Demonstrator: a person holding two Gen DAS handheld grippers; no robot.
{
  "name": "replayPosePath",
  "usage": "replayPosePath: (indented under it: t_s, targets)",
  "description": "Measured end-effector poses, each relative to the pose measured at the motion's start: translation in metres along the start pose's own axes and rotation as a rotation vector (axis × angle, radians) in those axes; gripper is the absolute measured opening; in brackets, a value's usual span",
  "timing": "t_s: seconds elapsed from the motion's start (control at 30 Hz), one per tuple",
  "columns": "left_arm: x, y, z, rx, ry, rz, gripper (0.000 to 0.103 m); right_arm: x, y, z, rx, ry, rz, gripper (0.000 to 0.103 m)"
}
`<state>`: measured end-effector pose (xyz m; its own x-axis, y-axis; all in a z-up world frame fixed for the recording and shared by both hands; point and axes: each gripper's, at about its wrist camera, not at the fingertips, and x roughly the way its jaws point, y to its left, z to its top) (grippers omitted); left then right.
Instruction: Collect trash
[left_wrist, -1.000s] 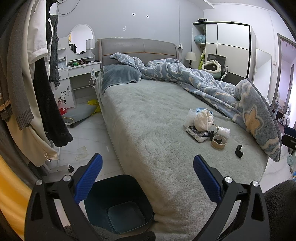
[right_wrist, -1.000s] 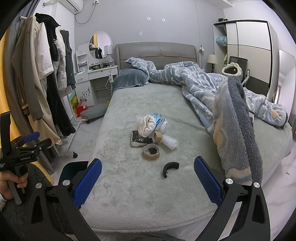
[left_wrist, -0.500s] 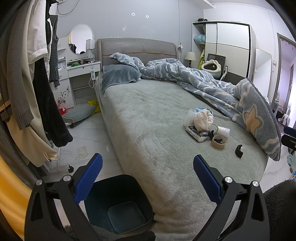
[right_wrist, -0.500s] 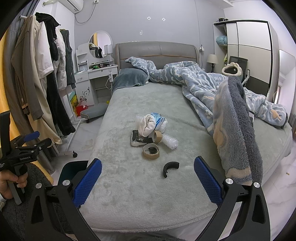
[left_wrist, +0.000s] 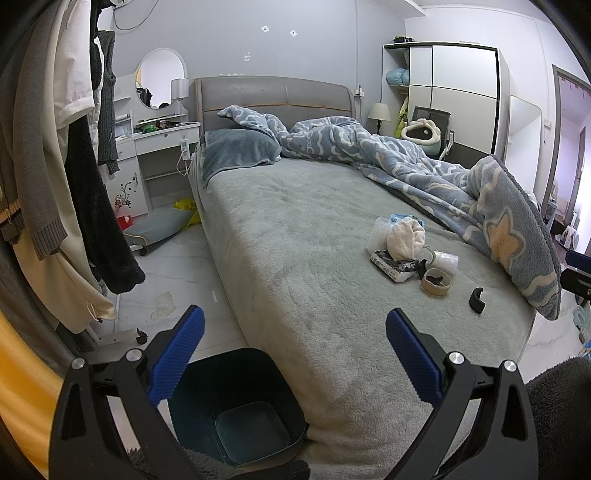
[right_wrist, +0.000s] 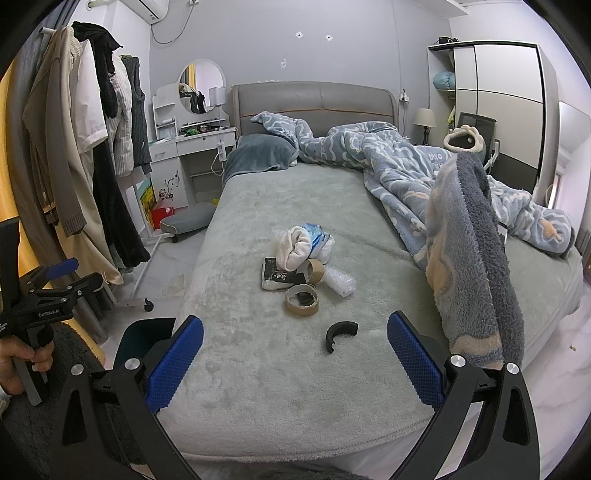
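A small heap of trash lies on the grey bed (right_wrist: 258, 206): a white crumpled cloth (right_wrist: 293, 247), a black-and-white packet (right_wrist: 277, 278), a cardboard tape roll (right_wrist: 301, 301), a clear plastic wrap (right_wrist: 340, 284) and a black curved piece (right_wrist: 340, 330). The heap also shows in the left wrist view (left_wrist: 404, 243). A dark teal bin (left_wrist: 240, 406) stands on the floor at the bed's foot corner. My left gripper (left_wrist: 293, 354) is open and empty above the bin. My right gripper (right_wrist: 293, 358) is open and empty over the bed's foot, short of the black piece.
A blue patterned duvet (right_wrist: 461, 221) is bunched on the bed's right side. Clothes hang on a rack (right_wrist: 74, 166) at the left. A white dressing table (right_wrist: 184, 147) and a low grey stool (right_wrist: 184, 221) stand beside the bed.
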<state>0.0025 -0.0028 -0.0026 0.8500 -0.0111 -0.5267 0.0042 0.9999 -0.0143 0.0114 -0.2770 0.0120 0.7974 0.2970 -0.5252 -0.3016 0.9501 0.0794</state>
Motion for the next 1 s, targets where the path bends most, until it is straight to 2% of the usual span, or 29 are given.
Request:
replayPosePath:
  t_s: [0.3,0.6,0.8,1.0]
  targets:
    - [0.000,-0.001,0.000,0.001,0.001,-0.002,0.100,0.001,0.001,-0.001,0.001,0.002,0.004,0.100]
    - [0.010,-0.005,0.003,0.015,0.018,-0.033,0.100,0.014,0.004,-0.003,-0.012,0.042,0.068,0.100]
    - [0.028,0.003,0.012,-0.007,0.033,-0.074,0.100,0.039,-0.005,-0.008,0.001,0.088,0.034,0.100]
    - [0.054,0.007,0.028,-0.004,0.020,-0.109,0.099,0.079,-0.023,-0.019,0.020,0.171,0.058,0.100]
